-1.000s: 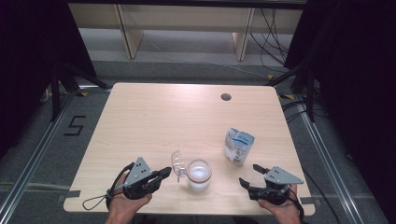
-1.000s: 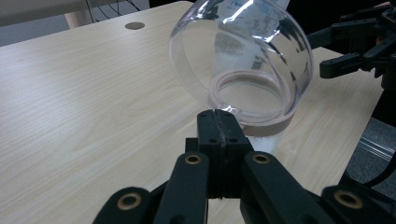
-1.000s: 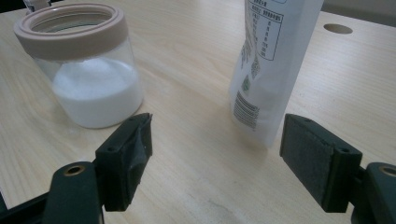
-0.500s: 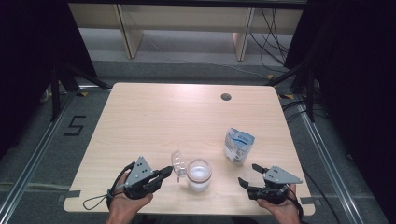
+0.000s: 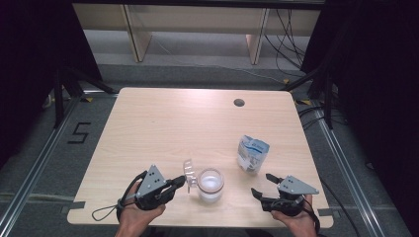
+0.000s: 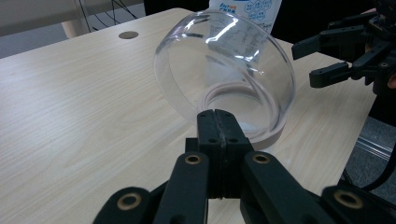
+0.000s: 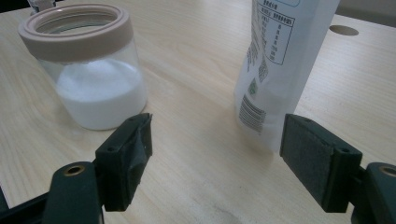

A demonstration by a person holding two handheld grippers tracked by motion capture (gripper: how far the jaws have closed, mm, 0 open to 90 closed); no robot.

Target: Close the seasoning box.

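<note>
A clear jar with a pinkish rim, part full of white powder, stands near the table's front edge. Its clear domed lid stands open and tilted on its left side. My left gripper is shut, its tips right at the lid's lower edge; whether they pinch it I cannot tell. A white and blue pouch stands upright to the right of the jar. My right gripper is open in front of the pouch, with nothing between its pads; jar and pouch lie beyond it.
The wooden table has a round cable hole near its far edge. Shelving legs and cables stand on the floor behind it. A strip of tape sits at each front corner.
</note>
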